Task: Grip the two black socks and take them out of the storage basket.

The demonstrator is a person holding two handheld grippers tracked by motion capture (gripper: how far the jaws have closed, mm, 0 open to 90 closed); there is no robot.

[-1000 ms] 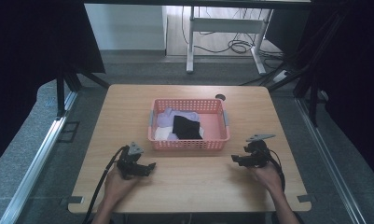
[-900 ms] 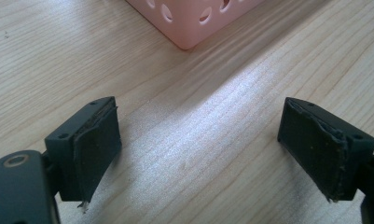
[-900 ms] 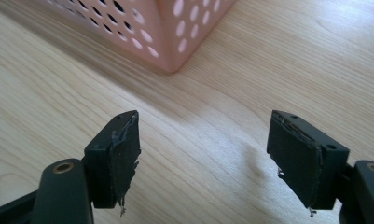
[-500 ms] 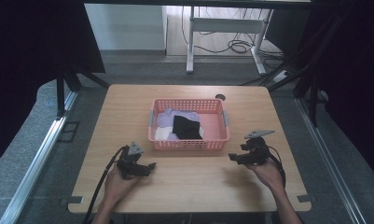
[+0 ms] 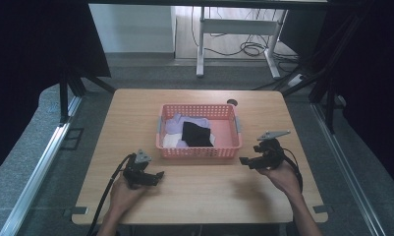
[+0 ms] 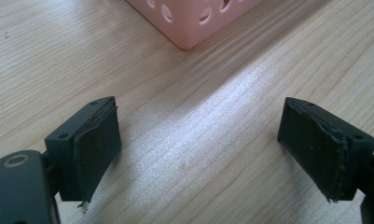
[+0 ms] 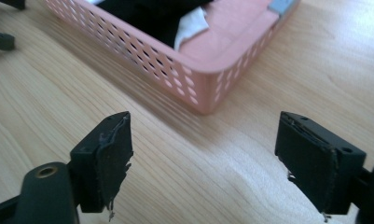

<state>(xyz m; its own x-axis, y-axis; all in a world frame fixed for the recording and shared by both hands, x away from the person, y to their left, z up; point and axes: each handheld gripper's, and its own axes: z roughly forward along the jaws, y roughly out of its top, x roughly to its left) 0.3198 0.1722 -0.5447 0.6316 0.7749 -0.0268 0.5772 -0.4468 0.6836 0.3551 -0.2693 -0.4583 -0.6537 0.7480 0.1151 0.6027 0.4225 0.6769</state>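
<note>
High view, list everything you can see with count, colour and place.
Perforated plastic basket: one, pink, middle of the table.
Folded black cloth: one, black, in the basket, on top.
Lilac cloth: one, pale purple, basket's far left.
White cloth: one, white, basket's near left.
Wooden table: one, light brown, centre.
Left gripper: one, black, open, near left of basket.
Right gripper: one, black, its jaws have just been opening, nothing between them, right of basket.

Overhead view faces forward; close claw views share the basket [image 5: 199, 150].
</note>
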